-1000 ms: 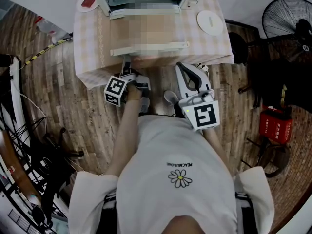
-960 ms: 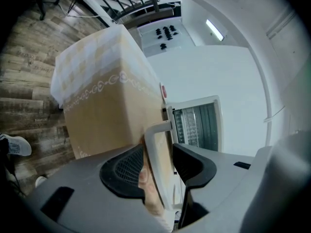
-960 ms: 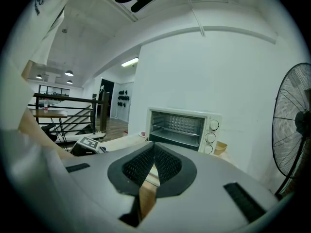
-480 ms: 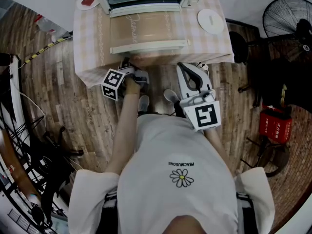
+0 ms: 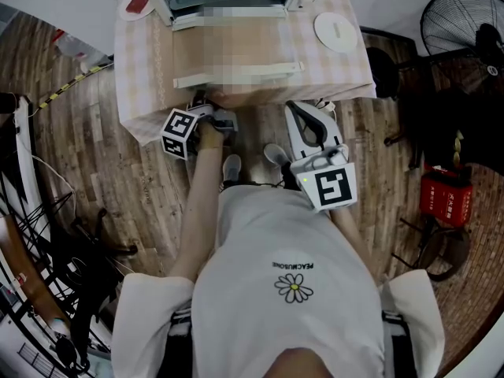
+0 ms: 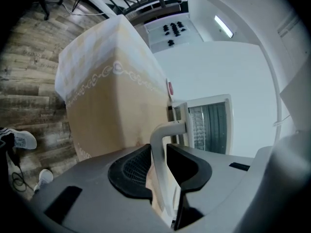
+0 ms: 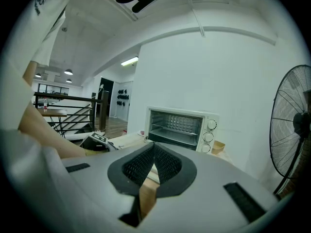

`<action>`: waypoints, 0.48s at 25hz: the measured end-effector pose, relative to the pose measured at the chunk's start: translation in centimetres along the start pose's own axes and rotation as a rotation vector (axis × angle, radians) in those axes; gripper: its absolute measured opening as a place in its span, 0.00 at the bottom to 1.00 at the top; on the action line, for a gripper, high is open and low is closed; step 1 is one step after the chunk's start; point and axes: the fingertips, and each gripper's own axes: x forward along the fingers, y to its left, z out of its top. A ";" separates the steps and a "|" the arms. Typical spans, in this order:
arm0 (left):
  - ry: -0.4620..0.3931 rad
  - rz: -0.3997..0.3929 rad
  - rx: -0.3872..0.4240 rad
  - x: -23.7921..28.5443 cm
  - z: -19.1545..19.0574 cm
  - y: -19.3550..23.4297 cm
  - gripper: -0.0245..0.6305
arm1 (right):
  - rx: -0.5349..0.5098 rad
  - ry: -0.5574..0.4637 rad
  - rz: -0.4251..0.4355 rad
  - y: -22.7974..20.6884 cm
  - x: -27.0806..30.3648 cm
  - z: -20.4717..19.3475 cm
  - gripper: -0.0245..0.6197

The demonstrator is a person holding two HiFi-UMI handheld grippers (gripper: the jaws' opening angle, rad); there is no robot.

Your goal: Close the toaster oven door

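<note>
- The left claw (image 6: 159,152) has just been closing and now clamps the door handle (image 6: 165,128) near its bent end; the door (image 5: 228,50) of the toaster oven (image 7: 180,127) lies dropped open, flat toward the near edge of the worktop (image 5: 142,69)
- Held so far off-centre, the smooth bar may slip from the grip, or the door may twist as it swings up
- A hard push could shove the oven back along the cloth
- The right claw (image 7: 153,152) is clenched on nothing, apart from the door
- A white plate (image 5: 337,31) and a small dish (image 5: 140,6) holding something red flank the oven, neither in the way; a fan (image 5: 465,26) stands well apart
</note>
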 end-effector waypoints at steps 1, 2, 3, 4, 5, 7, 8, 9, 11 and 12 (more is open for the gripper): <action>0.001 -0.001 0.003 0.0 0.0 0.0 0.20 | 0.000 0.000 0.000 0.1 0.0 0.0 0.05; 0.002 -0.002 0.008 0.1 0.0 -0.1 0.20 | 0.000 0.000 0.000 0.1 -0.1 0.0 0.05; 0.003 -0.005 0.014 0.1 0.0 -0.2 0.20 | 0.000 0.001 -0.001 0.1 -0.1 0.0 0.05; 0.004 -0.008 0.017 0.2 0.0 -0.2 0.19 | 0.000 0.001 -0.002 0.1 -0.1 0.0 0.05; 0.002 -0.013 0.015 0.3 0.1 -0.3 0.19 | 0.001 0.001 -0.002 0.1 -0.1 0.0 0.05; -0.001 -0.030 0.006 0.8 0.4 -0.5 0.19 | 0.004 0.003 -0.004 -0.1 0.1 -0.1 0.05; -0.002 -0.039 0.006 0.9 0.5 -0.7 0.19 | 0.004 0.004 -0.003 -0.1 0.1 -0.1 0.05; -0.004 -0.047 0.009 1.0 0.5 -0.9 0.19 | 0.003 0.005 -0.001 -0.1 0.2 -0.1 0.05; -0.007 -0.063 0.014 1.0 0.5 -1.2 0.19 | 0.005 0.006 0.001 -0.1 0.2 -0.1 0.05; -0.008 -0.071 0.015 0.9 0.5 -1.4 0.19 | 0.006 0.005 0.003 -0.1 0.2 -0.1 0.05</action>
